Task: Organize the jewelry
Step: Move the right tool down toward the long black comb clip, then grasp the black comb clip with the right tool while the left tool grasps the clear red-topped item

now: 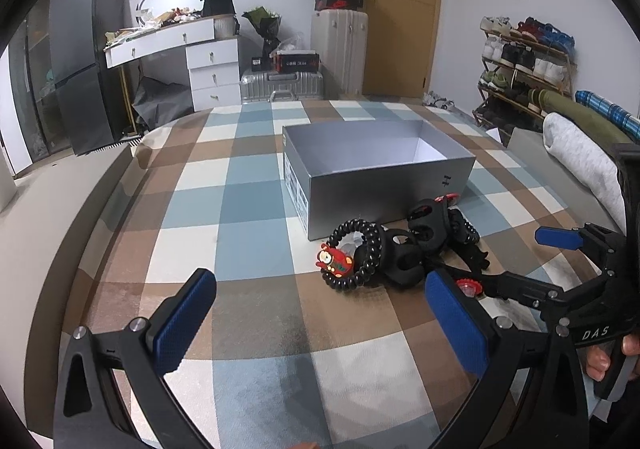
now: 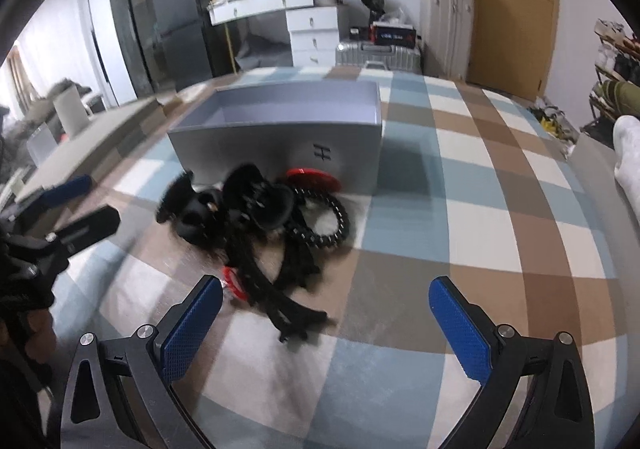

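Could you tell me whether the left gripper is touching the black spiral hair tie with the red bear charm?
Apart. In the left wrist view, the left gripper is open, and bare checked cloth shows between its fingertips and the hair tie.

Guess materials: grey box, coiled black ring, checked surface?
Grey box: likely cardboard, matte silver outside, white inside, crisp folded edges. Coiled black ring: looks like glossy plastic, spiral-cord shape. Checked surface: woven or printed fabric, soft matte; exact fibre unclear.

We count one open grey box. Just in front of it lie two black coil hair ties, two black claw clips and one red bear charm.
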`<state>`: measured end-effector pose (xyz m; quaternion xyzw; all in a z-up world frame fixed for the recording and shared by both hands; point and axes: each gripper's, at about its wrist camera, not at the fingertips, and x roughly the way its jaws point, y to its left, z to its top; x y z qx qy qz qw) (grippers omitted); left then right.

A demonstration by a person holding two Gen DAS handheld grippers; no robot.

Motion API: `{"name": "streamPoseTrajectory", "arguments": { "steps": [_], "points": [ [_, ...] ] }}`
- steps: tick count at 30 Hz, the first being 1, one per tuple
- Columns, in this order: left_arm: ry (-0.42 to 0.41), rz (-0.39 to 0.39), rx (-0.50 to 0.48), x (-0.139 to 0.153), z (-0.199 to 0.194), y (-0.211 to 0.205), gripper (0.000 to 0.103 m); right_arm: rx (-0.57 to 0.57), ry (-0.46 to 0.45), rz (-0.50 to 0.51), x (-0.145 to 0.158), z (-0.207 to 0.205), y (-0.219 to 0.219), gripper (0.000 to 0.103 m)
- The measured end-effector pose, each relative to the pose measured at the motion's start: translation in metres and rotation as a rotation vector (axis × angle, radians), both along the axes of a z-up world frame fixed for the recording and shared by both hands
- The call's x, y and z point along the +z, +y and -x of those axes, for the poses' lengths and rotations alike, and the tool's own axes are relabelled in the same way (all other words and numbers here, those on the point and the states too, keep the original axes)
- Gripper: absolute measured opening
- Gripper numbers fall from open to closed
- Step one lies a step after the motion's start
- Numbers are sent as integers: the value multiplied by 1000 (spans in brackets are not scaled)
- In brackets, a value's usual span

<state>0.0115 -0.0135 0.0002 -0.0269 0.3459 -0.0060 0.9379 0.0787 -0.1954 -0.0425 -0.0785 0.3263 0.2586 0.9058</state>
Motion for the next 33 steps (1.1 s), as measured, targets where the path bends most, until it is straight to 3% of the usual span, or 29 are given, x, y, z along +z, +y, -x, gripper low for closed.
{"name": "streamPoseTrajectory", "arguments": {
  "steps": [18,21,23,26,33],
  "points": [
    [53,-8,-7,-6,-1,1,102,-43,97,110,-22,-11,8,102],
    [53,-7,-7,-6,0,1,102,-50,102,103,-20,-11,2,93],
    [54,-9,-9,-6,0,0,102,-39,105,91,-17,-10,-3,79],
    [53,-10,-10,-6,-1,0,102,-4,111,66,-15,-8,-7,68],
    [53,-13,-12,-5,-1,-1,102,66,101,61,-14,-1,5,59]
  ]
}}
